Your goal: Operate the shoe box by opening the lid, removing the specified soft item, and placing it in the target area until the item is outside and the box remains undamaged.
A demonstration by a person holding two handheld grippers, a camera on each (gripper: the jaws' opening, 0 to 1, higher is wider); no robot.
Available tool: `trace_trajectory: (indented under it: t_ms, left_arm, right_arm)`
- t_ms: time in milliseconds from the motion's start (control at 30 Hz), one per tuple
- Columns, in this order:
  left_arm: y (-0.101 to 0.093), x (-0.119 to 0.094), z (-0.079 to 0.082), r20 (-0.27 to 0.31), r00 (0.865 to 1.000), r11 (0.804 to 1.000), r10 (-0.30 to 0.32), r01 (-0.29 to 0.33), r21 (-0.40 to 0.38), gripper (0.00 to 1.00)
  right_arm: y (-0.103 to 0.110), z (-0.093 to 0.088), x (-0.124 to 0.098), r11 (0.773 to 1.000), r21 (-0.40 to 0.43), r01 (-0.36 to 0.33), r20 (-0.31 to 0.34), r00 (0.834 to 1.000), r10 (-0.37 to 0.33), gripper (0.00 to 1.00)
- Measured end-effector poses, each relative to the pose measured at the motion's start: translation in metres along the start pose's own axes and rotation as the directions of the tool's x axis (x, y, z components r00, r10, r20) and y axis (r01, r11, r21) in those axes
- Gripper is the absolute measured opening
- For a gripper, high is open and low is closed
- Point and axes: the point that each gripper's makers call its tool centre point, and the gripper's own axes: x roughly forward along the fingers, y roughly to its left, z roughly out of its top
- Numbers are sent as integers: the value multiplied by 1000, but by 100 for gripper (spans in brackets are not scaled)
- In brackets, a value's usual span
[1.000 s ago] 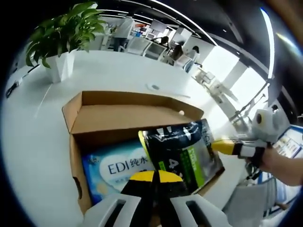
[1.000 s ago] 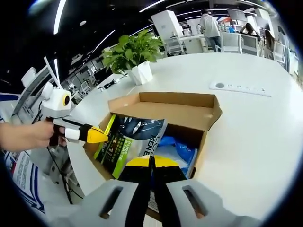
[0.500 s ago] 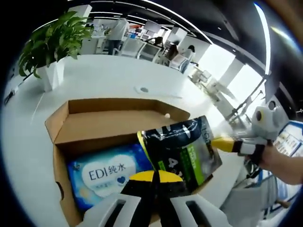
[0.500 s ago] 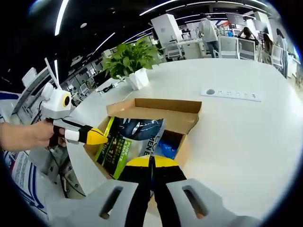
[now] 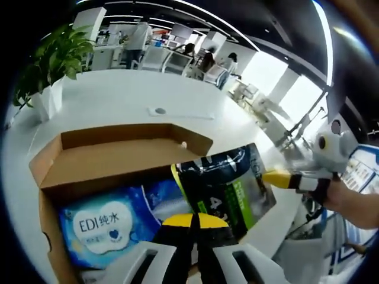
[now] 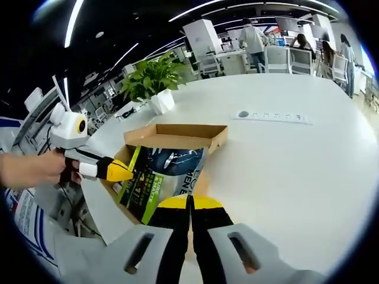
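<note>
Cardboard shoe box sits open on the white surface, with its lid flap standing up on the far side. A dark soft pouch with green print is held up over the box, at the side nearest the people holding the grippers. It is lifted above the rim, not lying down inside. Both grippers hold this pouch. The left gripper has its yellow tips pressed tight together on one edge of the pouch. The right gripper has its yellow tips pinched shut on the other edge. In the left gripper view, the right gripper comes in from the side, with a hand behind it. In the right gripper view, the left gripper touches the pouch edge next to the box. Inside the box, under the pouch, lies a blue pack of wipes. A green plant in a white pot stands on the surface beyond the box. A white power strip lies flat on the surface, away from the box.
</note>
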Motion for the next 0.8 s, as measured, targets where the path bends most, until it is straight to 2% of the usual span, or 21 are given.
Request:
trace_trajectory:
  t_ms: [500, 800]
  left_arm:
    - [-44, 29, 5, -31, 999, 999, -24, 25, 38, 0]
    - [-65, 55, 6, -53, 998, 998, -34, 36, 49, 0]
  right_arm:
    - [-34, -11, -34, 999, 36, 35, 15, 999, -35, 0]
    - [-68, -12, -45, 997, 50, 53, 15, 998, -53, 0]
